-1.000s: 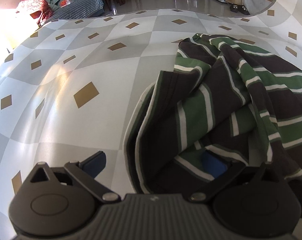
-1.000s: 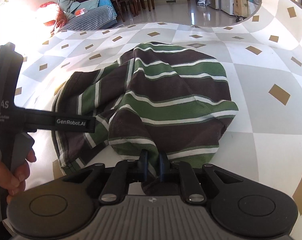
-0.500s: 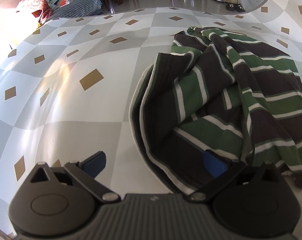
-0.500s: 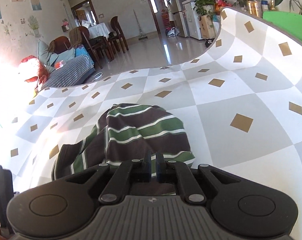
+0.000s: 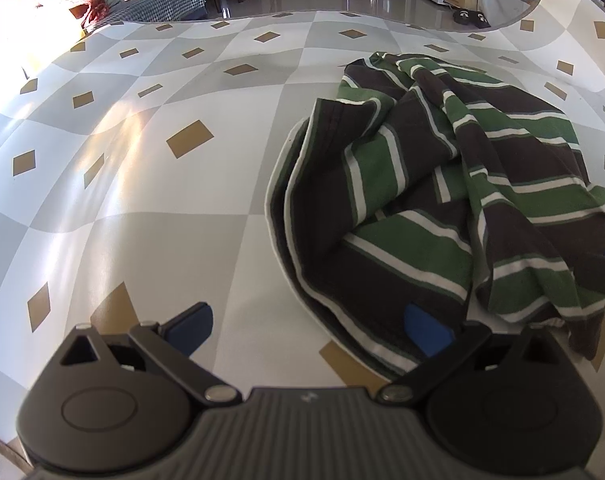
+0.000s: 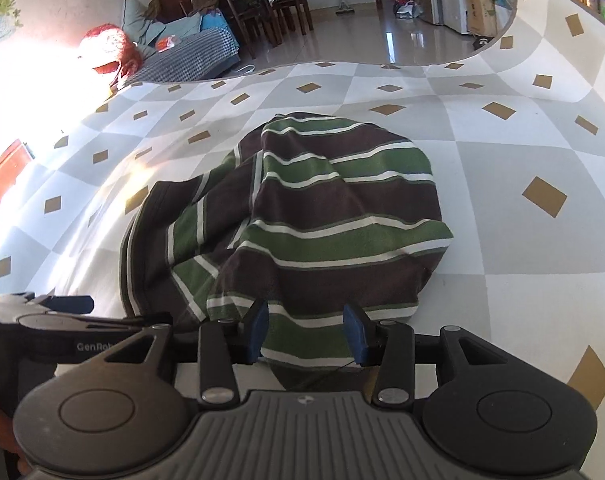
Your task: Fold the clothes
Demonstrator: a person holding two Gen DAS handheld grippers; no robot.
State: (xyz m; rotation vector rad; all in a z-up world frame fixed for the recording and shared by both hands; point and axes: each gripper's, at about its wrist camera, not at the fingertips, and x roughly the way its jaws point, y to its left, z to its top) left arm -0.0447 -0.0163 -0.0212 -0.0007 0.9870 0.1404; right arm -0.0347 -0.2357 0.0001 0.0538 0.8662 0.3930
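Note:
A brown, green and white striped garment [image 5: 442,184] lies crumpled on the checked tablecloth [image 5: 162,184]. My left gripper [image 5: 306,326] is wide open just above the cloth, its right fingertip [image 5: 424,330] over the garment's near hem, its left fingertip over bare cloth. In the right wrist view the same garment [image 6: 322,216] lies bunched ahead. My right gripper [image 6: 306,330] is open, its blue pads on either side of the garment's near fold, nothing pinched. The left gripper [image 6: 62,308] shows at the left edge there.
The tablecloth [image 6: 522,240] with gold diamonds covers the whole table, with bare cloth left and right of the garment. Beyond the far edge are a sofa [image 6: 182,56], dining chairs [image 6: 278,0] and a shiny floor. A hand [image 6: 2,432] holds the other gripper at lower left.
My right gripper was shut on the garment's fold, lifted it, and now stands open with the fold dropped. The left gripper drew back a little, staying open.

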